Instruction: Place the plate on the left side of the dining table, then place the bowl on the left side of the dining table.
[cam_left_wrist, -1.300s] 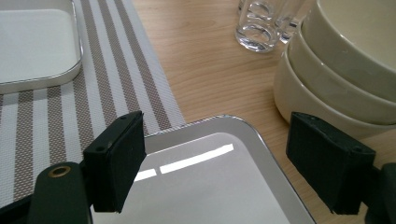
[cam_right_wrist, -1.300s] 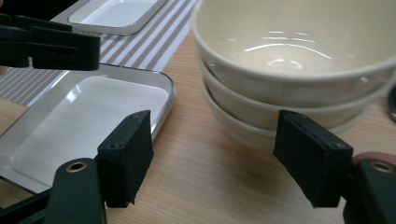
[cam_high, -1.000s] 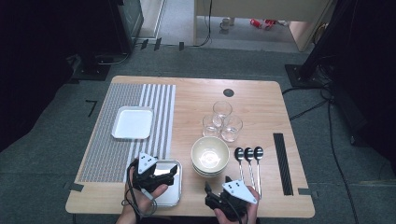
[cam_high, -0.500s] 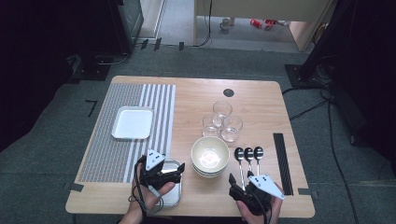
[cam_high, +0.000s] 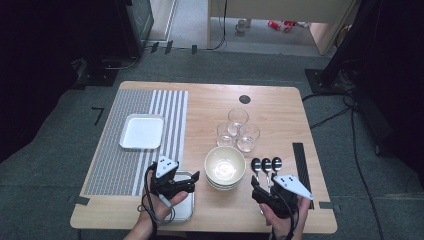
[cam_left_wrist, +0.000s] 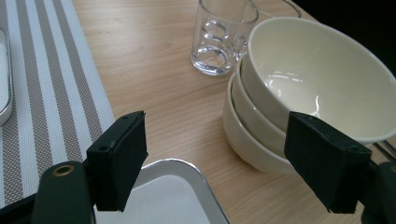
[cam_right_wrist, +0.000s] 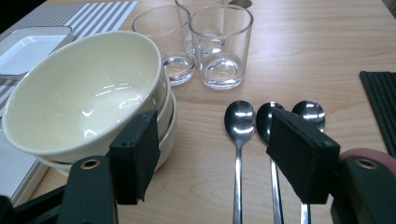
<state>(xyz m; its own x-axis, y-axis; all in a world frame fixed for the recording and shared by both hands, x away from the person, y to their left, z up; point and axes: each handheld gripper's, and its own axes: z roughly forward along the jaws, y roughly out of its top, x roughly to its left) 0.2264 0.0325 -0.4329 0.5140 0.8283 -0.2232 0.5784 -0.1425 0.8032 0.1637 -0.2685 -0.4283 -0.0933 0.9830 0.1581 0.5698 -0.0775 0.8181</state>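
The right gripper (cam_high: 256, 181) sits at the near edge of the table (cam_high: 280, 115), its jaws apart with nothing between them; they have just been closing a little from a wider gape. Straight ahead of it lie the three spoons (cam_high: 266, 166) — side by side, bowls pointing away from the person, handles running back toward the gripper, so their long axis is in line with the jaws. In the right gripper view the leftmost spoon (cam_right_wrist: 239, 122) lies in the gap between the two pads, while the right pad covers part of the other two. The stack of bowls (cam_high: 225, 167) stands just left of the spoons, close beside the left pad. The left gripper (cam_high: 192, 181) also stands open and empty, hovering over the corner of a small metal tray (cam_high: 186, 210), with the bowls ahead of it and to its right. The right hand is plainly the nearer one to the spoons — a short reach forward and down would probably put a handle between its pads.
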